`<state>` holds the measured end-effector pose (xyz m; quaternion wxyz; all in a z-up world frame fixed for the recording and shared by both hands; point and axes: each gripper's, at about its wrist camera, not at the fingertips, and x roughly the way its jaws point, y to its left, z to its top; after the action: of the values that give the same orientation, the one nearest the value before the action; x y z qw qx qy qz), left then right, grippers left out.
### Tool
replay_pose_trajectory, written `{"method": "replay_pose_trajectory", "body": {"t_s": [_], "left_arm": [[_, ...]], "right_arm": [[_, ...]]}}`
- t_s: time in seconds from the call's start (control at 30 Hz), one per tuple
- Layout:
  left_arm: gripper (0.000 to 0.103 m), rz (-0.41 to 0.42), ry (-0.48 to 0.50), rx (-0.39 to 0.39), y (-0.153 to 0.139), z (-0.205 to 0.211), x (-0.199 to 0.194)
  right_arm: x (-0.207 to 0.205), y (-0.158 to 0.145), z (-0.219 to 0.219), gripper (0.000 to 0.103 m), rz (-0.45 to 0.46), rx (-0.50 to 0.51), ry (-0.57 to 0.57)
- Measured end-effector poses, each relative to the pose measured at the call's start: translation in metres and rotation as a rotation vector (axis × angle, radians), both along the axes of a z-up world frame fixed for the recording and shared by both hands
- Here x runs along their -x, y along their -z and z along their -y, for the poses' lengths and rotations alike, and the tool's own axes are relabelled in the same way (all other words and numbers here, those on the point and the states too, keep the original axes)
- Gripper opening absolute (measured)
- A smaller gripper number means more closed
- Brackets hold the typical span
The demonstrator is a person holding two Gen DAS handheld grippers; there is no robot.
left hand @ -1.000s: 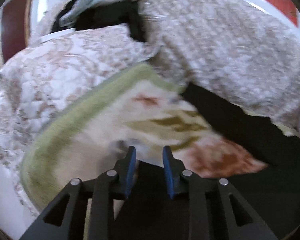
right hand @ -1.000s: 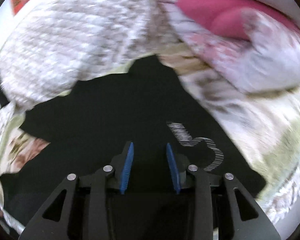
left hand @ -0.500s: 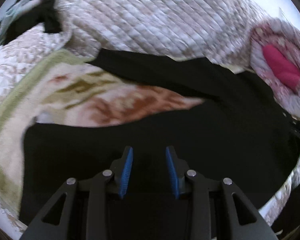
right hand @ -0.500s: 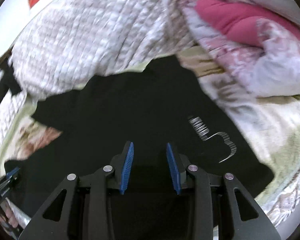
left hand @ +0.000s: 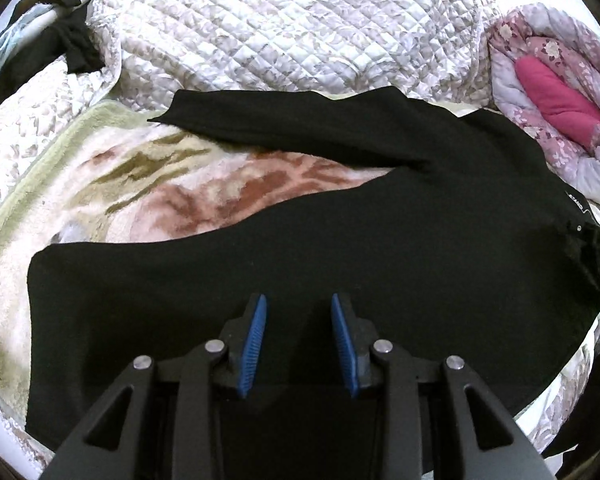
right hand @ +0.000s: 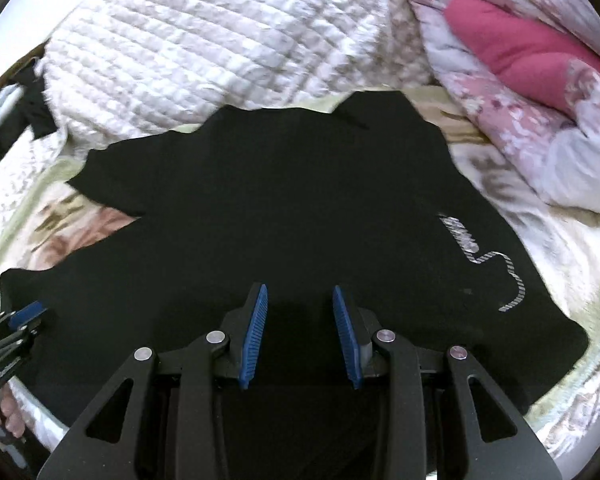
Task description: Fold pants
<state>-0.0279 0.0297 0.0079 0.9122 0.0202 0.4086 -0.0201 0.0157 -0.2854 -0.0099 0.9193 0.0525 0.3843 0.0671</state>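
Observation:
Black pants [left hand: 340, 240] lie spread on a floral blanket [left hand: 180, 192], the two legs running left with a gap between them. My left gripper [left hand: 298, 298] hovers over the near leg, jaws apart, nothing pinched between the blue pads. My right gripper [right hand: 299, 288] hangs over the hip part of the pants [right hand: 280, 208], also open, left of a silver logo [right hand: 484, 256]. The left gripper [right hand: 20, 320] shows at the left edge of the right wrist view, by the near leg's cuff. The right gripper's body [left hand: 596, 236] shows at the left wrist view's right edge.
A white quilted cover [left hand: 300, 28] is heaped behind the pants. A pink floral duvet [left hand: 552, 92] lies at the right. Dark clothes [left hand: 40, 48] sit at the far left. The bed's near edge runs just below the pants.
My left gripper has swung from the blanket's left side to above the near pant leg, then held still. My right gripper has shifted a little over the hip area.

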Motion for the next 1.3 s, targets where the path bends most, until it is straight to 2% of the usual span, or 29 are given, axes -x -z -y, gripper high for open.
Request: {"method": "replay_pose_trajectory", "body": {"t_s": [0.23,0.33,0.57,0.7,0.87,0.93,1.17,1.3], "left_arm": [[0.037,-0.018,0.003,-0.004,0.002,0.001,-0.005],[0.038,-0.022,0.007,-0.010,0.003,0.002,-0.007],[0.038,-0.025,0.022,0.008,-0.009,-0.001,-0.028],[0.042,-0.013,0.028,0.007,-0.019,-0.005,-0.046],[0.048,-0.028,0.061,0.019,-0.029,-0.007,-0.083],[0.051,-0.018,0.081,0.013,-0.035,-0.006,-0.101],[0.059,0.004,0.141,-0.003,-0.055,-0.003,-0.187],[0.064,0.000,0.155,-0.014,-0.051,0.002,-0.239]], "right_arm": [[-0.006,0.011,-0.036,0.036,-0.036,0.029,-0.120],[-0.009,0.014,-0.046,0.042,-0.048,0.046,-0.150],[-0.021,-0.007,-0.050,0.043,-0.018,0.040,-0.198],[-0.040,-0.023,-0.049,0.052,-0.009,0.021,-0.240],[-0.075,-0.034,-0.043,0.052,-0.029,0.013,-0.275],[-0.091,-0.038,-0.040,0.057,-0.029,0.026,-0.295],[-0.166,-0.053,-0.031,0.061,-0.015,0.081,-0.393],[-0.215,-0.049,-0.032,0.061,-0.033,0.116,-0.438]]}}
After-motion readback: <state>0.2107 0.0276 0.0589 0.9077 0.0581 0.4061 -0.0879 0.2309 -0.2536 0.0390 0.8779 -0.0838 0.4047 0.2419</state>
